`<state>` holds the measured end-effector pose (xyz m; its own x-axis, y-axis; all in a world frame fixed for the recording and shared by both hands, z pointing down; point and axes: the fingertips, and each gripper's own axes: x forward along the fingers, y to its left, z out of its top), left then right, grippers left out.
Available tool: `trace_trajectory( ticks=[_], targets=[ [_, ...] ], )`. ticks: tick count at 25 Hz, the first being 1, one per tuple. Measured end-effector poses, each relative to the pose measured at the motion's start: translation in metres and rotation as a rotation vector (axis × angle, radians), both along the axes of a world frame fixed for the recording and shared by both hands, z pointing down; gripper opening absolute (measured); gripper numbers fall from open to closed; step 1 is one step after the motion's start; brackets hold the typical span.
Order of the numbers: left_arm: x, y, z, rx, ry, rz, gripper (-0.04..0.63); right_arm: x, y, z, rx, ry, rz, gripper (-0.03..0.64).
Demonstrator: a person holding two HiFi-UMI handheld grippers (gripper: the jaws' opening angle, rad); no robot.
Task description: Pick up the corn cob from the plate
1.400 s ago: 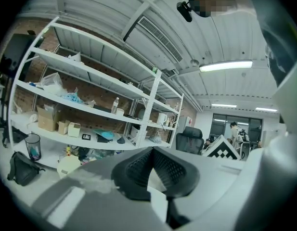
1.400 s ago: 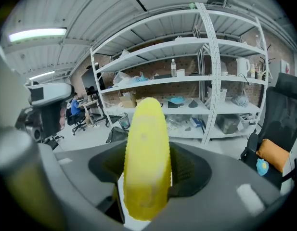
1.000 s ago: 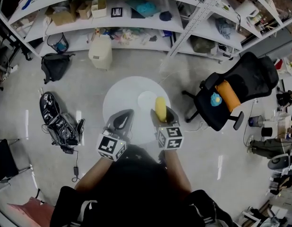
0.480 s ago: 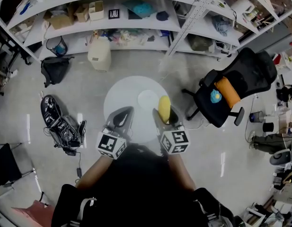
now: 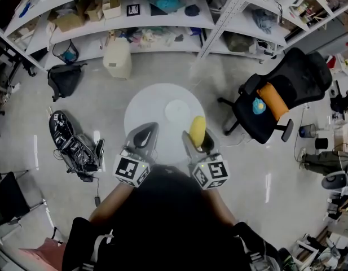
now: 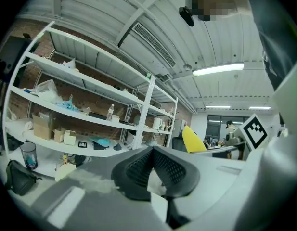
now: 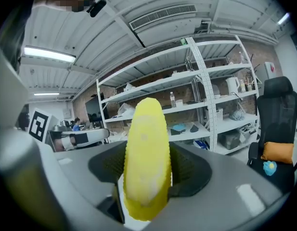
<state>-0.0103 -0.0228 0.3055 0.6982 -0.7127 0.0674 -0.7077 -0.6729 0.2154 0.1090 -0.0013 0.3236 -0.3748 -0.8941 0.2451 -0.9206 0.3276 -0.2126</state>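
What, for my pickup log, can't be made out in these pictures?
- Head view: plate too small and pale against the table to show its contents.
- Right gripper view: corn cob blocks the middle; plate out of frame.
- Left gripper view: left gripper itself hides the table.

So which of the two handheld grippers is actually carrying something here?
The right gripper: its jaws clamp the yellow ridged corn cob. The left gripper has its jaws together with nothing between them.
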Motion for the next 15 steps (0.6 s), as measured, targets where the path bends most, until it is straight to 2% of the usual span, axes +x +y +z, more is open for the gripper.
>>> trace_trajectory(
  ticks=[15],
  targets=[
    [0.0008,0.006,0.0022,0.003,-0.006,0.01,0.003,-0.0026,0.0101,-0.0043,0.035,0.0,-0.009,0.264]
  ],
)
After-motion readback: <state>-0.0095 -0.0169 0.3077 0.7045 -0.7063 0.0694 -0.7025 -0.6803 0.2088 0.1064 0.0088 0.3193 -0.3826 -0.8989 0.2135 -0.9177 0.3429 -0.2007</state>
